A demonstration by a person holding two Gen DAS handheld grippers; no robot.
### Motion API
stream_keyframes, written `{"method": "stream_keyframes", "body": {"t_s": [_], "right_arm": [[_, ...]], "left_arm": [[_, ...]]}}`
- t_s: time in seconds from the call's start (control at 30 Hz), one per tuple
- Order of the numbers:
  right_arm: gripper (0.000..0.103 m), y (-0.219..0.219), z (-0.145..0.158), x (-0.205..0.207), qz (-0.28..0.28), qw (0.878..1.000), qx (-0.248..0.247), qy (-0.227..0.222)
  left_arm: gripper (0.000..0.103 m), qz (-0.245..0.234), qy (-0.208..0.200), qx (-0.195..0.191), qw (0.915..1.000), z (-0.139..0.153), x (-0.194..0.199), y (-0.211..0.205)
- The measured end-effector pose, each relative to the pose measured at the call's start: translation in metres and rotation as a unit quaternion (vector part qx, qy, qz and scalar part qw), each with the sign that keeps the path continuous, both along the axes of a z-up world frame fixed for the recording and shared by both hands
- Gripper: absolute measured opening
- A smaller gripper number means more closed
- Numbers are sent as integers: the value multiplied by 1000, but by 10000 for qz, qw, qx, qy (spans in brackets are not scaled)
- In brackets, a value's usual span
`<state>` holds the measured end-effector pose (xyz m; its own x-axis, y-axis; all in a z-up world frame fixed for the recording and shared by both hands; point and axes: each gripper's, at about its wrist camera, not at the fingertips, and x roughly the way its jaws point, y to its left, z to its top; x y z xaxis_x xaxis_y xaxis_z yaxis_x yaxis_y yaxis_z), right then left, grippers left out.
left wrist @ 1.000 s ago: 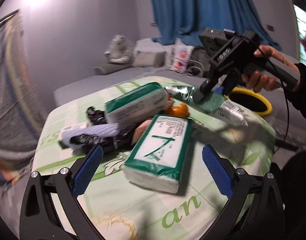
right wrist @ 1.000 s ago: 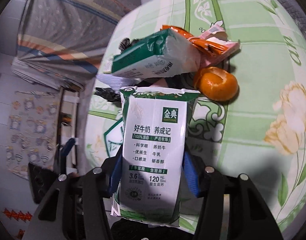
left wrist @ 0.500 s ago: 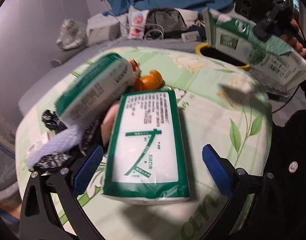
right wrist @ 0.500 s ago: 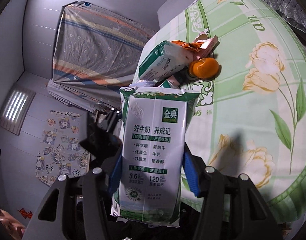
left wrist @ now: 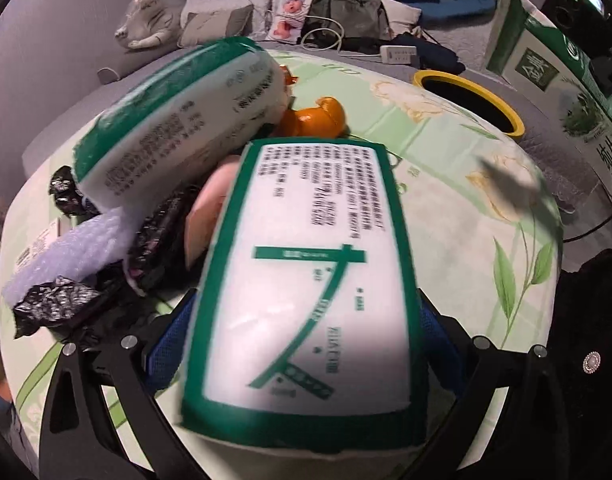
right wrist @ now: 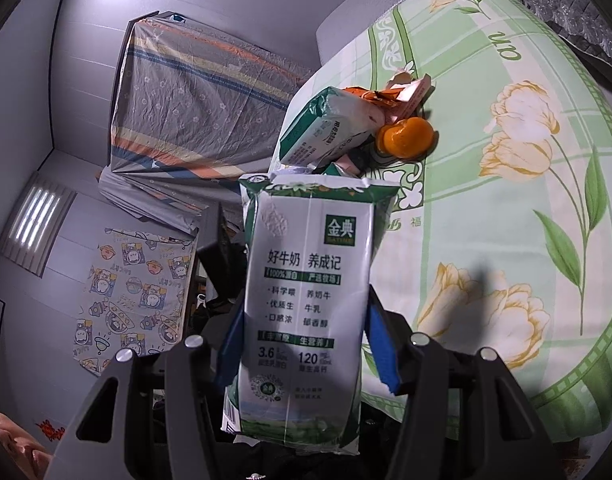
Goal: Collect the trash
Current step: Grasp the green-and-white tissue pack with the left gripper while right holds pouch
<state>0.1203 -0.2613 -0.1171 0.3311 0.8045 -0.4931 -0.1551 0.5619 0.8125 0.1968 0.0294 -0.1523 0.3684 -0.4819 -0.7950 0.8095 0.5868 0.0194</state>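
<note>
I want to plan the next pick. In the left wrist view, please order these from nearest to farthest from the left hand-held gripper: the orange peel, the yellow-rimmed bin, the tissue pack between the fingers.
1. Tissue pack: between the fingers of the left hand-held gripper.
2. Orange peel: just beyond the pack's far end, mid-table.
3. Yellow-rimmed bin: farthest, beyond the table's edge, upper right.

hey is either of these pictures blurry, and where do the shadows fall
Left wrist view: the tissue pack between the left tool looks motion-smeared, and a dark shadow crosses the floral cloth. Right wrist view: the milk pouch reads sharp, its shadow on the cloth beside it.
</note>
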Motion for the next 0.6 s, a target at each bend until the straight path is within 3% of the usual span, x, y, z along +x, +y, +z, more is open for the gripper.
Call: {"method": "stream_keyframes", "body": {"t_s": [0.03, 0.07, 0.23, 0.4, 0.6], "right_arm": [[52, -1, -1, -1, -10, 10000, 10, 7], [52, -1, 0, -1, -17, 10000, 5, 15], [52, -7, 0, -5, -104, 9999, 0, 9], [52, -14, 4, -10, -170, 9998, 21, -97], [52, -30, 6, -13, -437, 9989, 59, -163]], "left_arm": [[93, -18, -38, -28, 10000, 0, -2, -1], [82, 6, -108, -38, 9999, 0, -4, 0], [79, 196, -18, -463, 9987, 11, -11, 18], [80, 364, -547, -775, 9948, 46, -44, 31], [80, 681, -1002, -1370, 9831, 93, -76, 22]]}}
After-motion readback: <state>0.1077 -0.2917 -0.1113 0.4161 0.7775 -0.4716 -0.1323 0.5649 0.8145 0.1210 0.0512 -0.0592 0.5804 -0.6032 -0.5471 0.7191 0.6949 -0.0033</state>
